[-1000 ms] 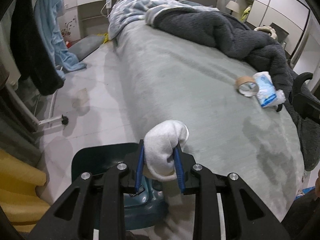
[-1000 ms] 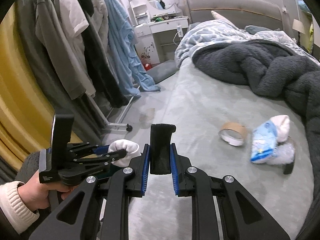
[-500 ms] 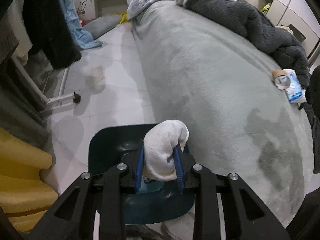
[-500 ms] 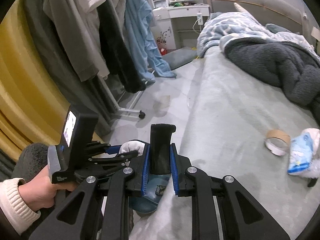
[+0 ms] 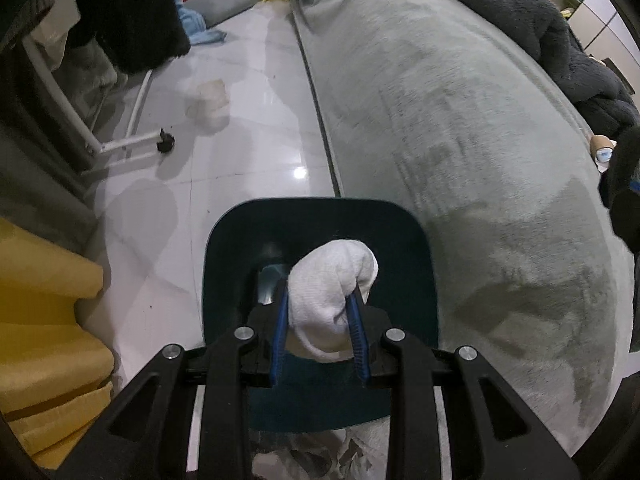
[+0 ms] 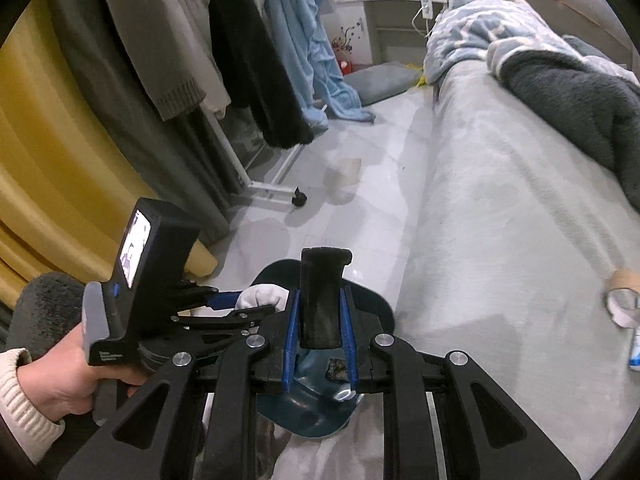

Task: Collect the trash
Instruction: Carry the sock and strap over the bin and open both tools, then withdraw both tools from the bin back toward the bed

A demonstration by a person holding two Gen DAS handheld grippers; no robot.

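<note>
Jaws of the left gripper (image 5: 318,326) are clamped on a white wad (image 5: 330,296), held right over the open dark teal bin (image 5: 320,216). Jaws of the right gripper (image 6: 319,330) are pinched on a flat black piece (image 6: 322,300), also over the bin (image 6: 372,304); the wad (image 6: 260,295) shows just beside it in the right wrist view, w/ the person's left hand (image 6: 60,376) on the other tool's handle.

Bin stands on pale glossy floor tile (image 5: 240,120), tight against the foot end of the bed (image 5: 460,140), which wears a grey-green plush cover. Further up the bed from the bin: dark grey fleece blanket (image 6: 580,92) and a blue patterned quilt (image 6: 480,28). Near the bed's far edge from the bin lie a cardboard tape roll (image 6: 624,282) and a blue-white packet (image 6: 635,354), partly cut off.

Across the floor from the bin: white clothes rack on casters (image 6: 272,188) w/ hanging garments, yellow curtain (image 6: 40,140) behind, white dresser (image 6: 396,12) at the back wall.
</note>
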